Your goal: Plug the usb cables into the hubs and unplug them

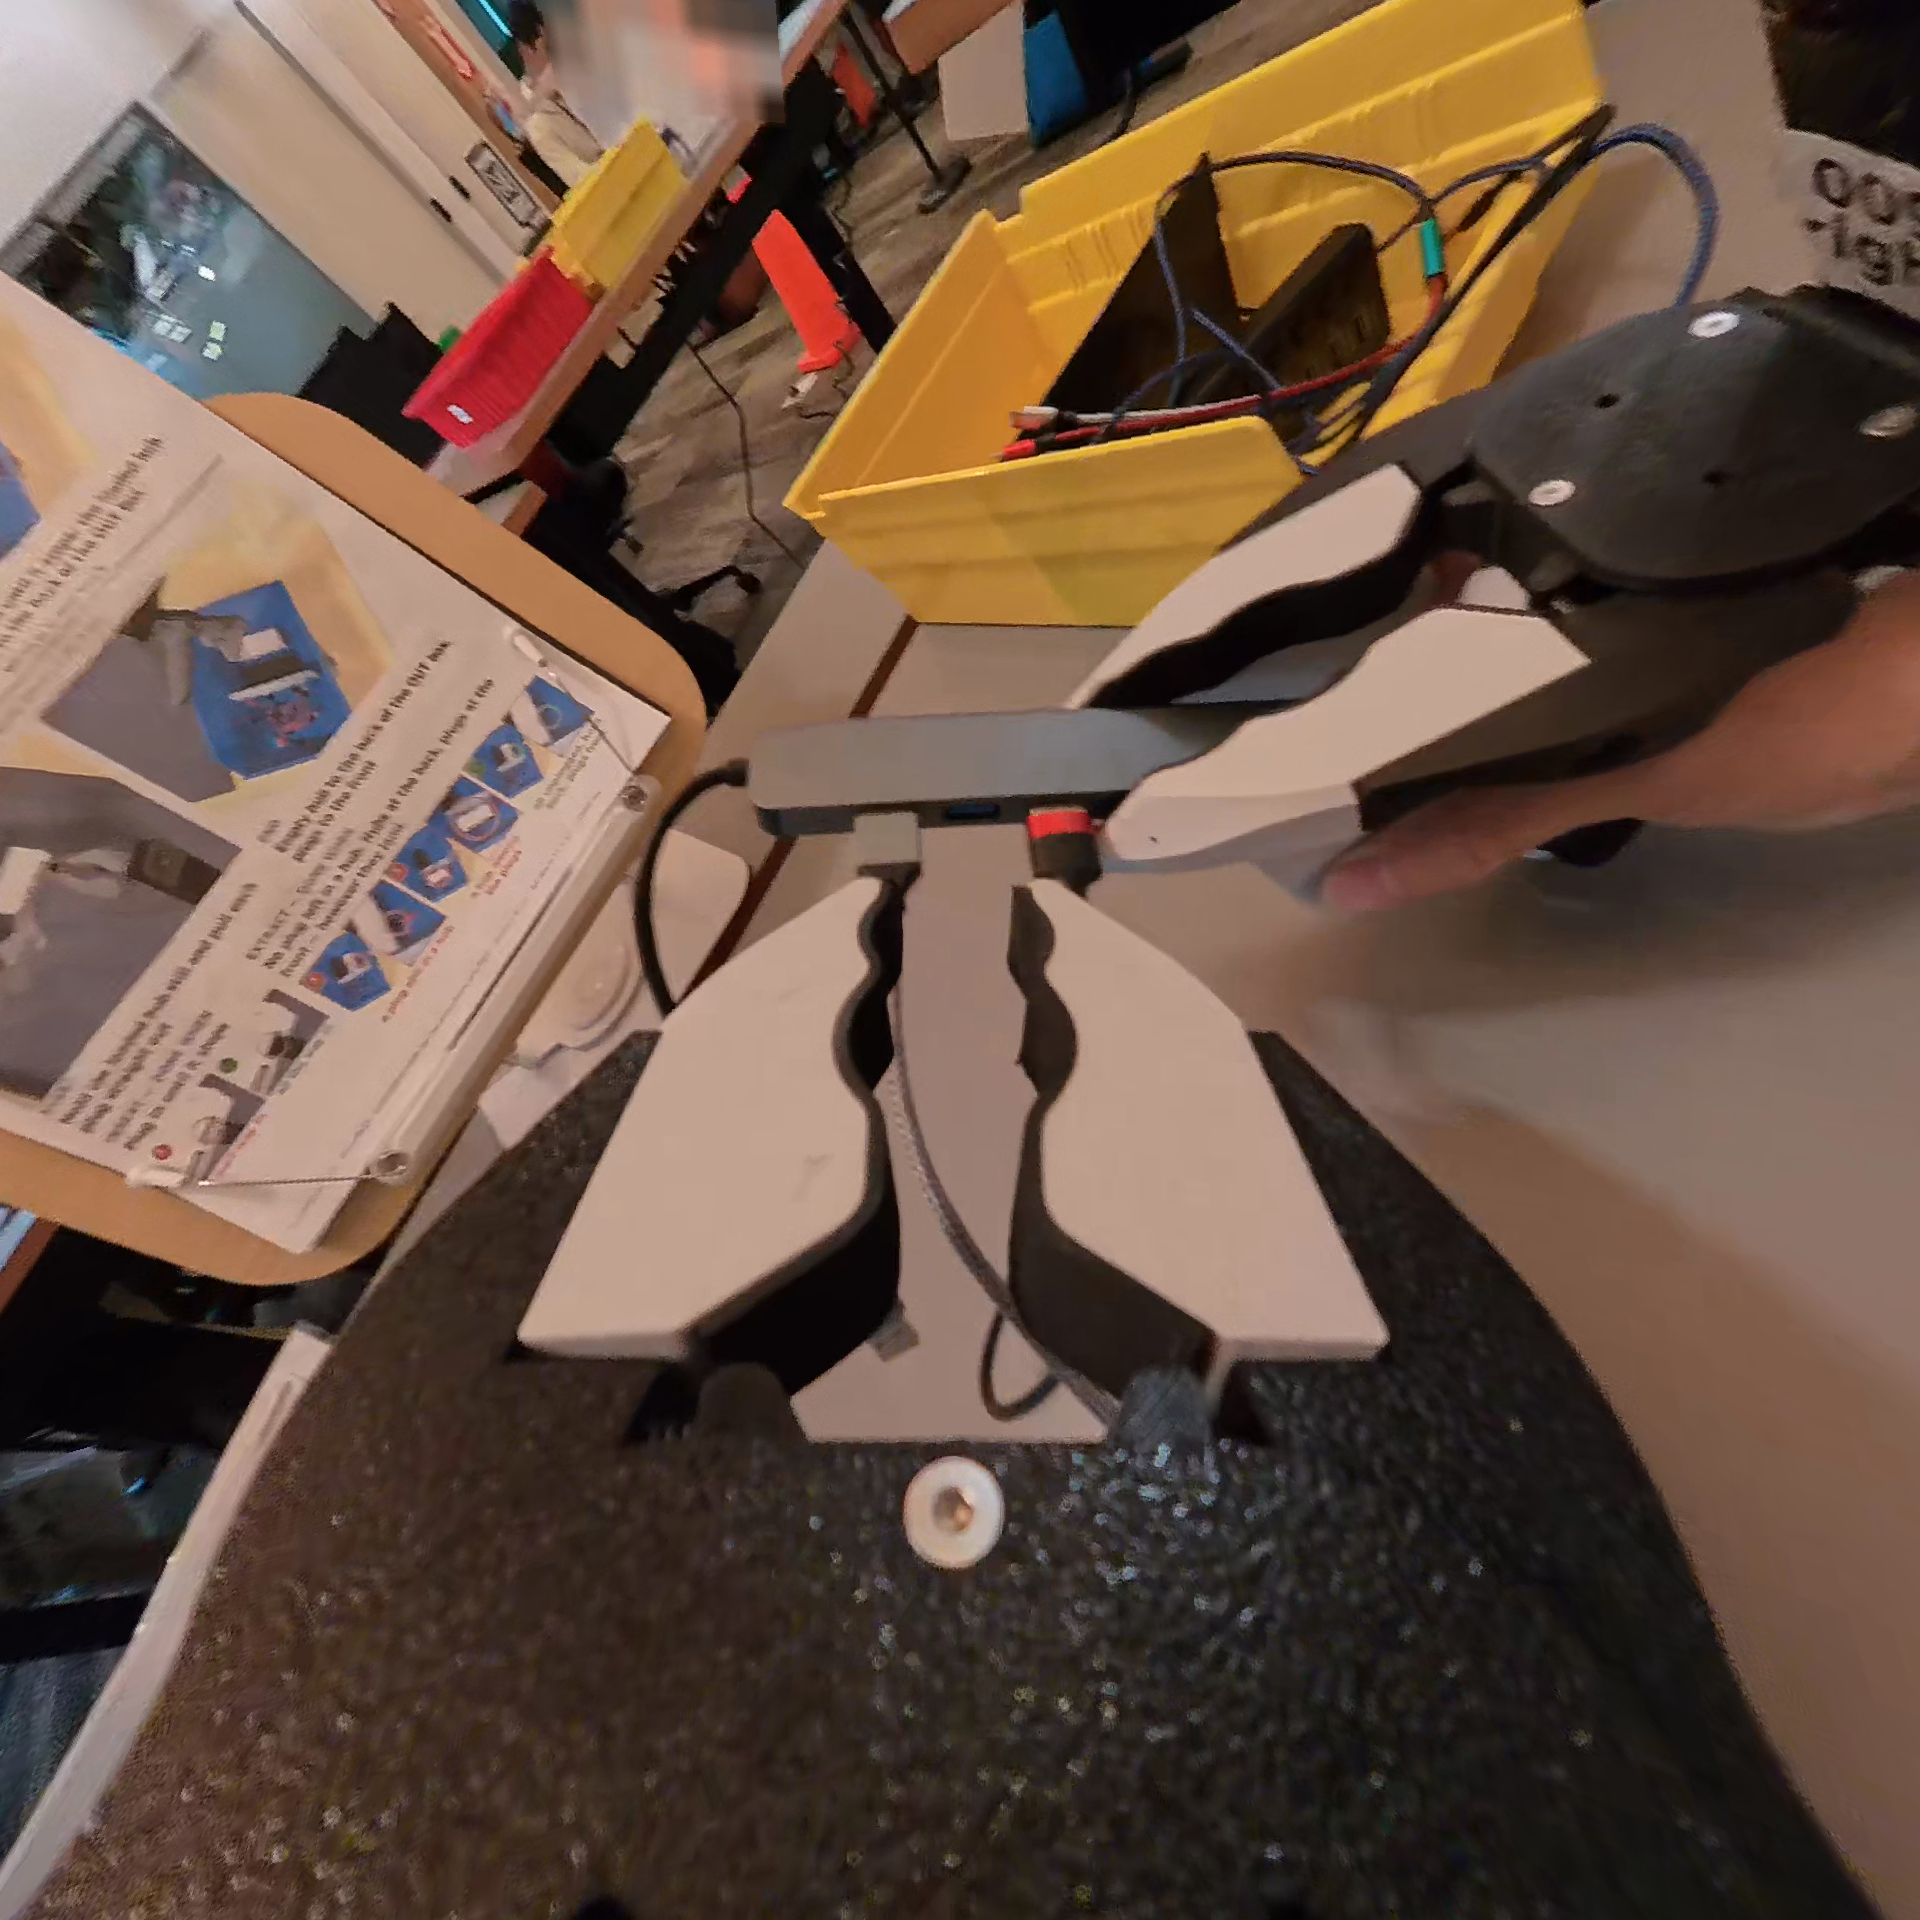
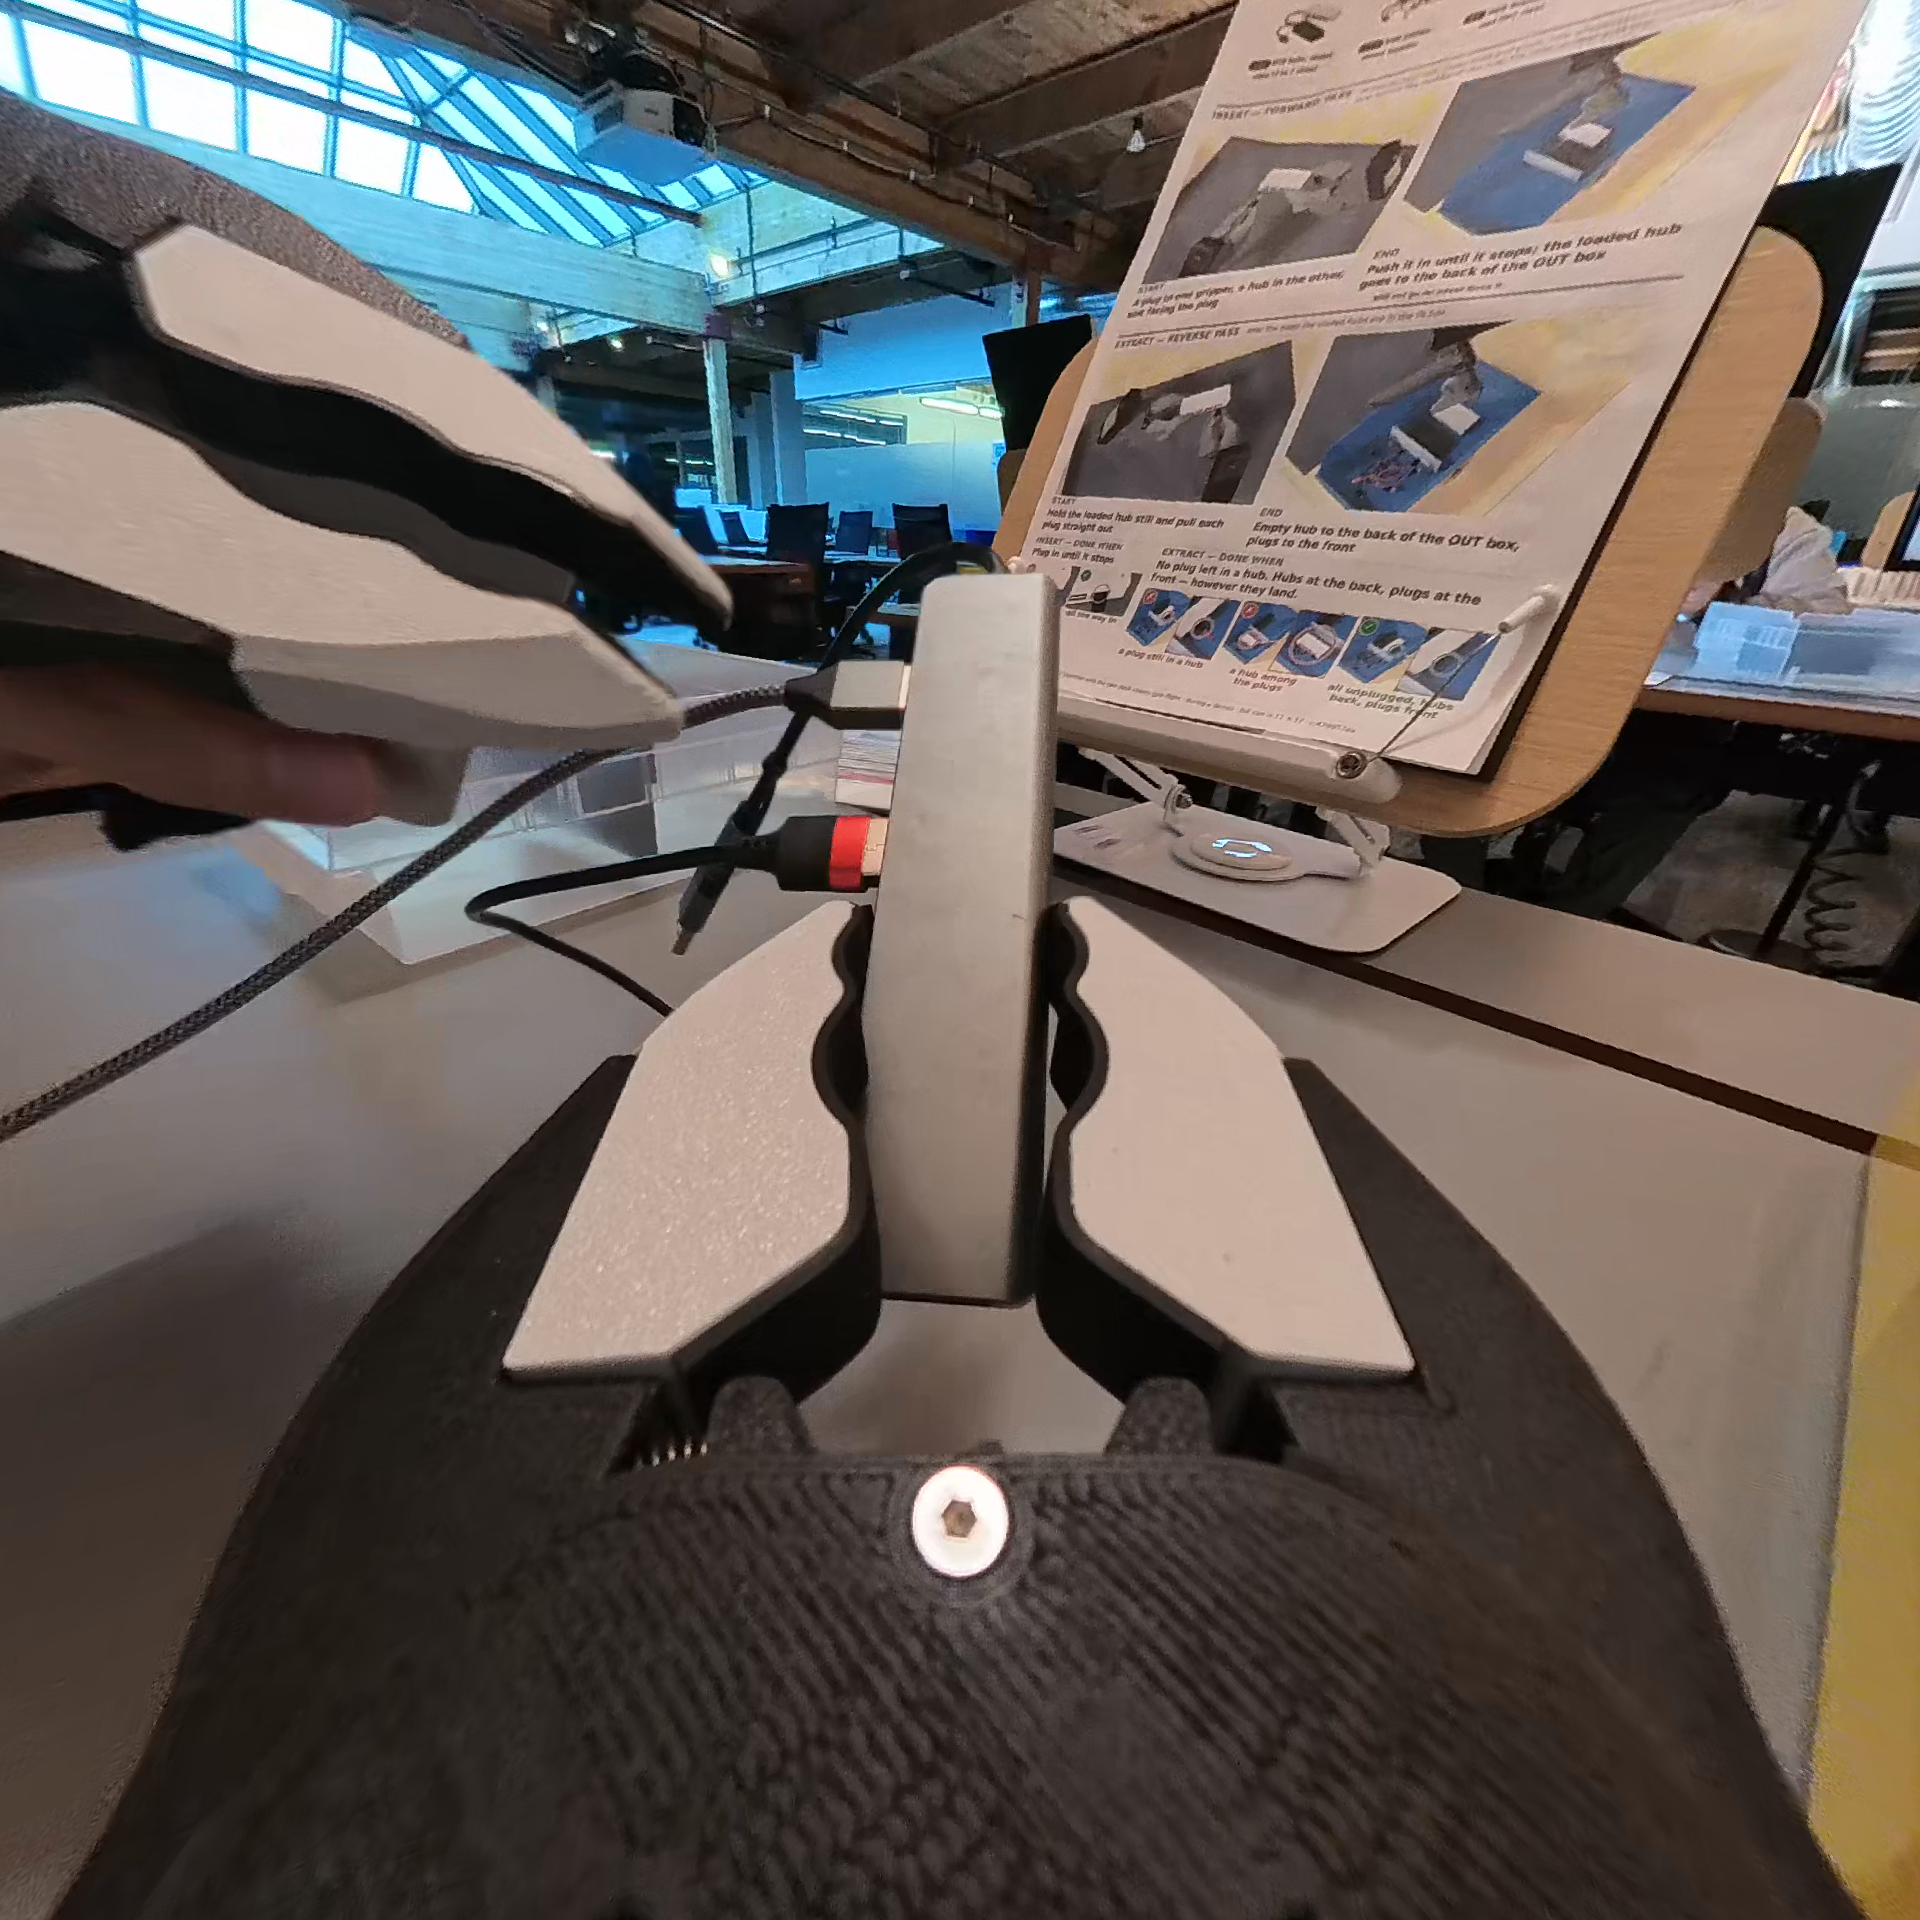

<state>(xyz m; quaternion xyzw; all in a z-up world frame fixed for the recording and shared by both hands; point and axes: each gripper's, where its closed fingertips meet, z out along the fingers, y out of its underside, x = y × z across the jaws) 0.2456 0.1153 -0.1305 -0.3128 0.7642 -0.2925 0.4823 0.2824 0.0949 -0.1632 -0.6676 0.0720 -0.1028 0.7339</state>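
A grey USB hub [image 1: 935,753] is held off the table by my right gripper [image 2: 961,914], which is shut on its end; the hub [image 2: 966,1039] stands upright between the fingers. A grey plug [image 1: 888,836] on a braided cable [image 1: 935,1164] and a red-and-black plug [image 1: 1060,844] sit in the hub's side ports. My left gripper [image 1: 956,899] is open just behind the grey plug, and the braided cable runs through the gap between its fingers. In the right wrist view the left gripper [image 2: 691,665] is at the upper left, next to the grey plug [image 2: 852,696] and above the red-and-black plug [image 2: 836,854].
A yellow bin [image 1: 1039,540] holding several cables stands behind the hub. An instruction sheet on a wooden stand [image 1: 343,831] is to the left, and shows in the right wrist view [image 2: 1403,436]. The hub's own black cable [image 2: 717,894] hangs loose over the grey table [image 2: 312,1091]. There is about 6 centimeters between the tips of the two grippers.
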